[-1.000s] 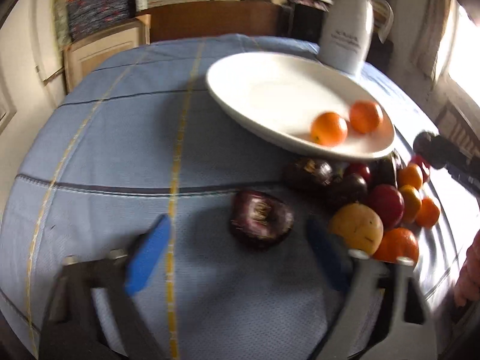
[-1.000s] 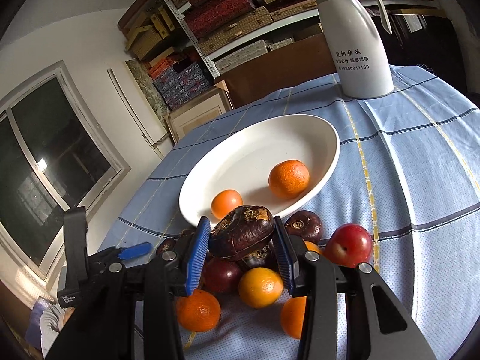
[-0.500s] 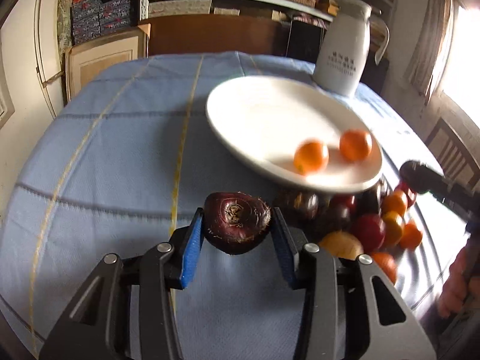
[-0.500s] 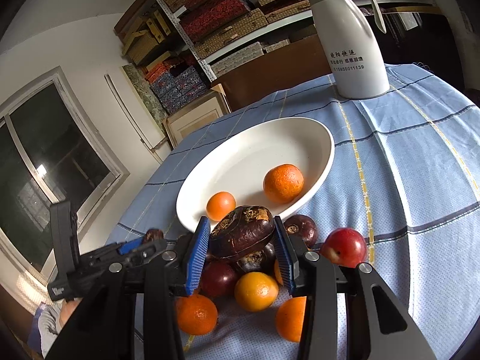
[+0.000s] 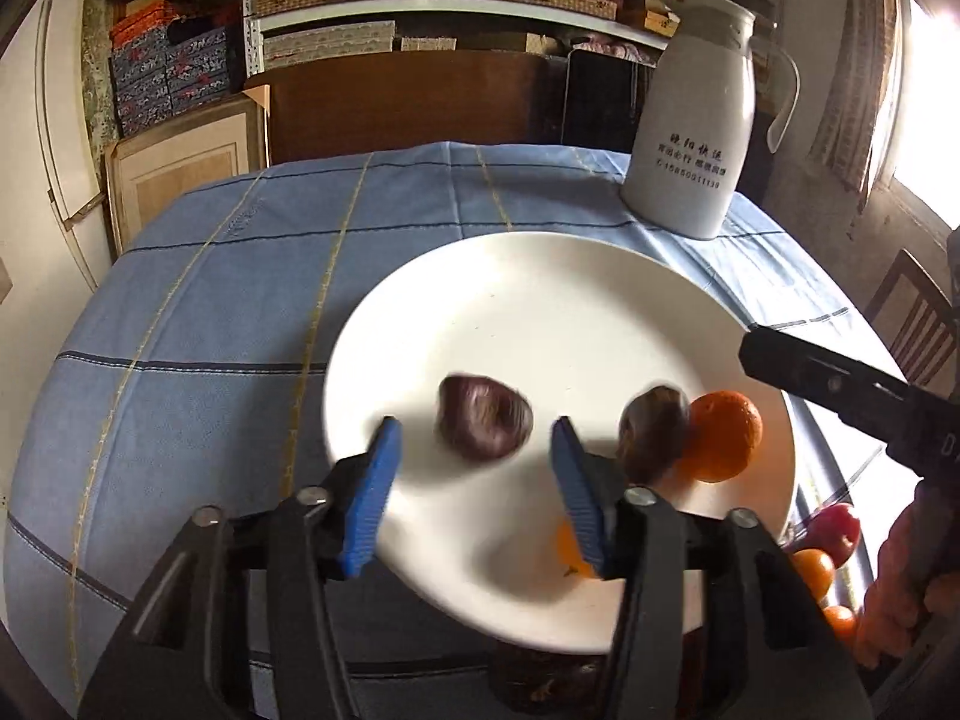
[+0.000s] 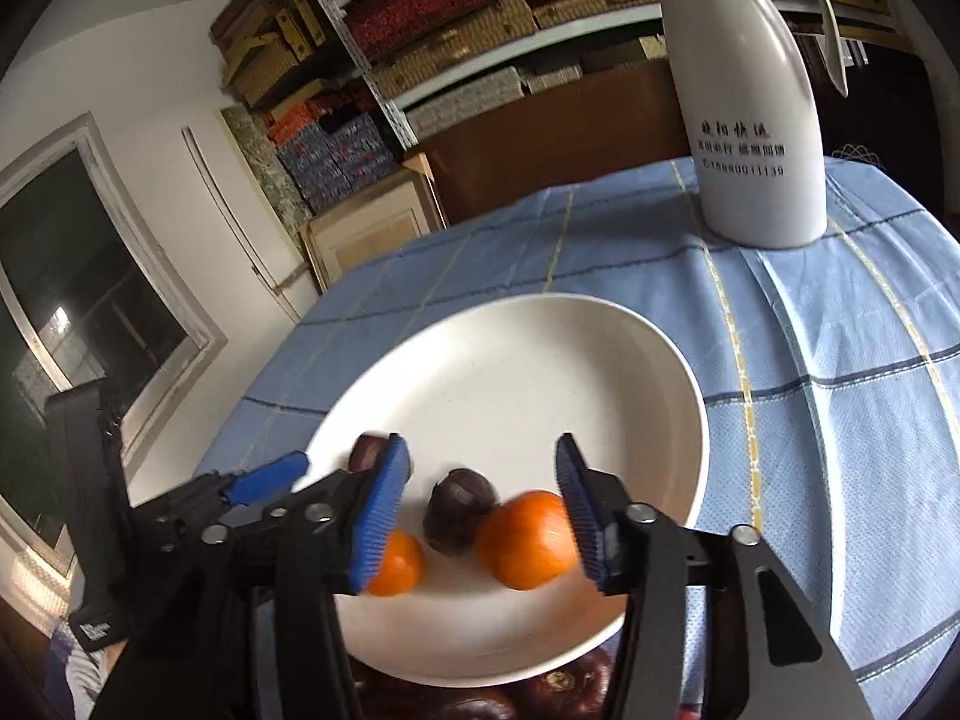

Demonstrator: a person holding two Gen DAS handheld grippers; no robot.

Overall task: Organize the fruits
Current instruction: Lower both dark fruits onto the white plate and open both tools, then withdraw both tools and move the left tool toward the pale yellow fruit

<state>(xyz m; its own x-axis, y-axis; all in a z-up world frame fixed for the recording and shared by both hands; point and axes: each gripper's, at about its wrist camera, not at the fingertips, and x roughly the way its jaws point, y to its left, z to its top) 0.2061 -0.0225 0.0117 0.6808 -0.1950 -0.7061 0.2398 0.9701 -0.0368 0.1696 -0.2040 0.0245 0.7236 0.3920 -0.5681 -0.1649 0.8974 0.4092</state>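
A white plate [image 5: 540, 300] sits on the blue checked cloth. My left gripper [image 5: 474, 429] hovers over its near side with jaws opening. A dark purple fruit [image 5: 485, 425], blurred, lies loose between the pads, touching neither. Beside it are a second dark fruit [image 5: 654, 432] and a large orange [image 5: 720, 435]. In the right wrist view my right gripper [image 6: 480, 450] is over the same plate [image 6: 510, 360], jaws opening, with a dark fruit [image 6: 459, 510] free between them. A large orange [image 6: 528, 540] and a small orange [image 6: 393, 564] lie next to it.
A white jug [image 5: 690, 138] stands on the table behind the plate. A pile of red, orange and dark fruit [image 5: 834, 540] lies at the plate's near right edge. A person's hand [image 5: 900, 576] is at the right. A wooden chair [image 5: 918, 324] and shelves ring the table.
Both grippers carried dark fruits forward from the pile to above the plate. Their jaws then spread, and both fruits now lie loose on the plate.
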